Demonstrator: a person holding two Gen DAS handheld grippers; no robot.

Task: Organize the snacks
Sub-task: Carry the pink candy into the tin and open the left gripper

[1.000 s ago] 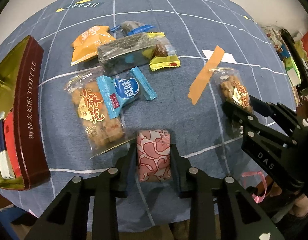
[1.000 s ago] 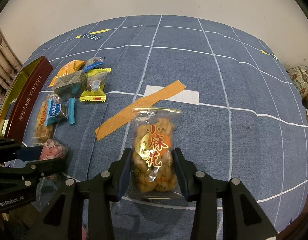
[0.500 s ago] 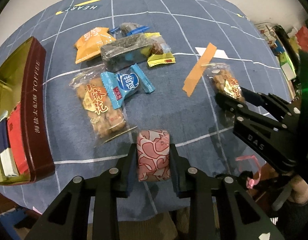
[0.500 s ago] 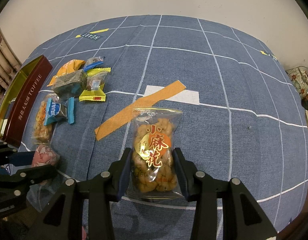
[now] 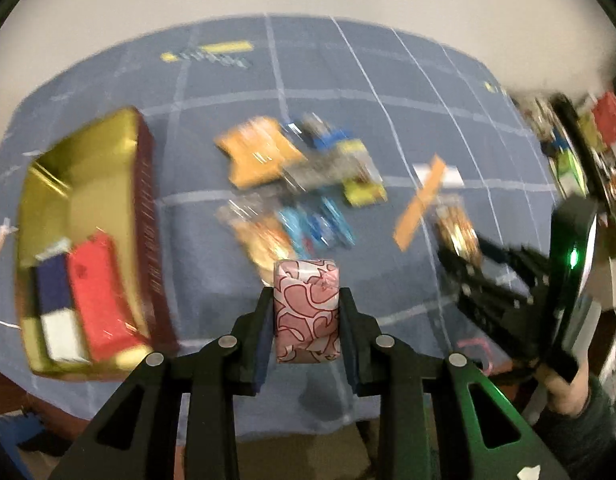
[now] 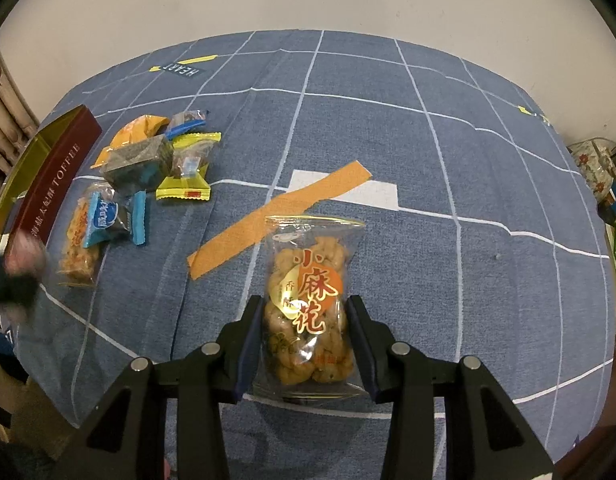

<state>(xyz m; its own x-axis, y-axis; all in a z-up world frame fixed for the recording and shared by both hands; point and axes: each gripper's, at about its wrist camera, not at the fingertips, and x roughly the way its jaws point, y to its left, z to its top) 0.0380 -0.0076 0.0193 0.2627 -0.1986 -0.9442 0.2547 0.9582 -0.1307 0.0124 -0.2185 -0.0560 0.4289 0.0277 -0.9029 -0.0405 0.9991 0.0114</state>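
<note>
My left gripper (image 5: 307,312) is shut on a pink patterned snack packet (image 5: 307,310) and holds it above the blue cloth, right of the open toffee tin (image 5: 146,216). The tin has a gold inside and holds red, navy and white packs. My right gripper (image 6: 306,332) is shut on a clear bag of fried dough twists (image 6: 308,304) low over the cloth. The left wrist view is blurred by motion. The right gripper (image 5: 464,256) with its bag shows at the right of that view.
A pile of loose snacks (image 6: 156,160) lies on the blue checked cloth (image 6: 388,140) between the tin (image 6: 52,176) and an orange tape strip (image 6: 276,220). A second dough twist bag with a blue packet on it (image 6: 96,232) lies nearer. Clutter stands off the table's right edge (image 5: 580,148).
My left gripper has lifted and swung left toward the tin with the pink packet; the tin's inside is now in fuller view. My right gripper has held still with its bag.
</note>
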